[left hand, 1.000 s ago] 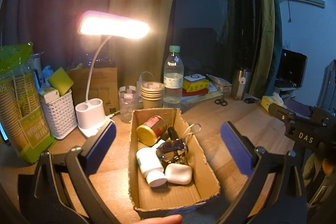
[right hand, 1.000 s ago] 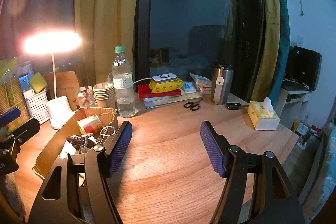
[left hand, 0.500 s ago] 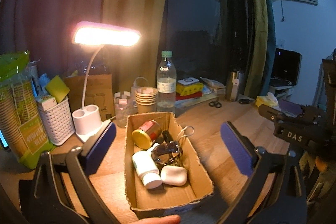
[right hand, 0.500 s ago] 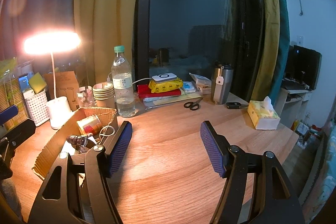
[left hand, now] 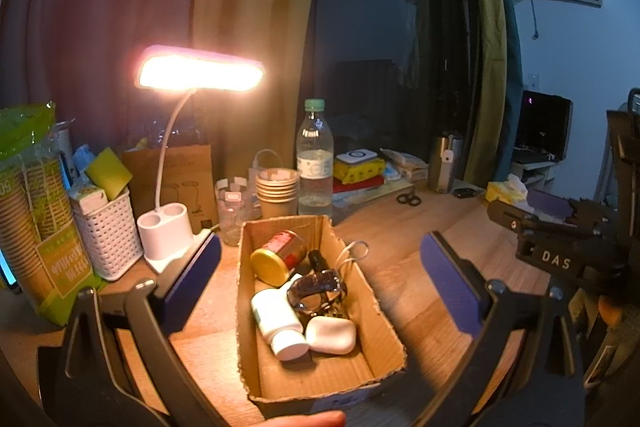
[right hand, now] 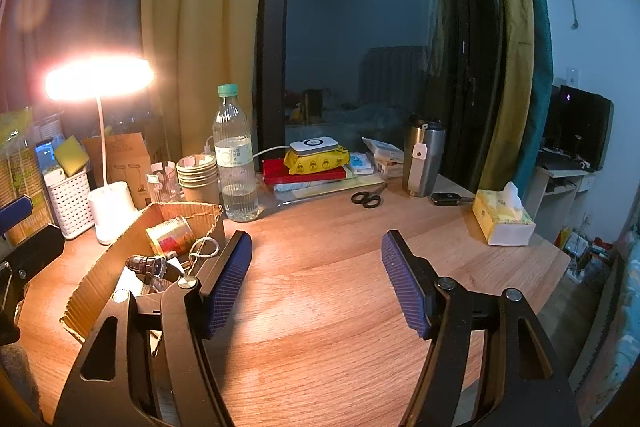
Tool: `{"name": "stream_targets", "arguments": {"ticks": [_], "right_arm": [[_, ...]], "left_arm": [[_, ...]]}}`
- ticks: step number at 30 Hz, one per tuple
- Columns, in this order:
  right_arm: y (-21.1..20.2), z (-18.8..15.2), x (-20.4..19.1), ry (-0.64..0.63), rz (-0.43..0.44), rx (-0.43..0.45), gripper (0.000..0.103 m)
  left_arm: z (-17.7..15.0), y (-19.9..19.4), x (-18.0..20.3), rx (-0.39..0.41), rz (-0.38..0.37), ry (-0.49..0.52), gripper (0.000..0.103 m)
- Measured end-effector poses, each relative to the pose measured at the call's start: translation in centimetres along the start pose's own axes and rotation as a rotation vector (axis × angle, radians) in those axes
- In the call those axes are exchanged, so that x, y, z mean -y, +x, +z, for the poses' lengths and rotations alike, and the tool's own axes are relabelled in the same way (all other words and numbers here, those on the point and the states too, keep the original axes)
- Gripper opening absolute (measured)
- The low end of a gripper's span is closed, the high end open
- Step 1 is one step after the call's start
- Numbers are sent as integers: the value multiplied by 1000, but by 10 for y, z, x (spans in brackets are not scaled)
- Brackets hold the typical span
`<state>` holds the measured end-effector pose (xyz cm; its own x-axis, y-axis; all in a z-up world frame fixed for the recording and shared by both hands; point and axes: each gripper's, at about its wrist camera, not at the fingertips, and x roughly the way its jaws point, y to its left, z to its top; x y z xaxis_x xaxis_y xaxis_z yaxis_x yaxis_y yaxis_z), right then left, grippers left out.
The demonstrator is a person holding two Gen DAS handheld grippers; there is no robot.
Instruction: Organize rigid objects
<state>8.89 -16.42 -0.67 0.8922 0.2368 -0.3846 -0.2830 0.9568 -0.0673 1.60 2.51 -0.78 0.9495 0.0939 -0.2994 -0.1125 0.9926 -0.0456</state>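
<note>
An open cardboard box (left hand: 390,311) lies on the wooden table. Inside it are a gold-lidded jar (left hand: 280,255), a white pill bottle (left hand: 278,319), a white case (left hand: 330,335) and dark glasses (left hand: 316,291). My left gripper (left hand: 320,243) is open, its blue pads spread wider than the box and clear of its walls. A person's fingertip (left hand: 308,419) shows at the box's near end. My right gripper (right hand: 316,237) is open over bare wood, just right of the box (right hand: 96,279). Nothing lies between its pads.
Behind the box stand a lit desk lamp (left hand: 164,227), a white basket (left hand: 108,227), stacked paper cups (right hand: 198,175) and a water bottle (right hand: 236,163). Scissors (right hand: 366,197), a steel tumbler (right hand: 424,159) and a tissue box (right hand: 500,223) sit towards the right edge.
The left gripper's view has drifted slightly, so the box and lamp sit a little further left and lower. The right gripper and its view have not changed.
</note>
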Motion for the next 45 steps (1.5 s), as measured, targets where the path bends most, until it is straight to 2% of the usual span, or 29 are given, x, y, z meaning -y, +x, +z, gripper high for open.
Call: {"name": "stream_targets", "arguments": {"ticks": [45], "right_arm": [[3,-8,-1,-1,7,-12,71]], "left_arm": [[-1,-2,-3,4,4,-20,101]]}}
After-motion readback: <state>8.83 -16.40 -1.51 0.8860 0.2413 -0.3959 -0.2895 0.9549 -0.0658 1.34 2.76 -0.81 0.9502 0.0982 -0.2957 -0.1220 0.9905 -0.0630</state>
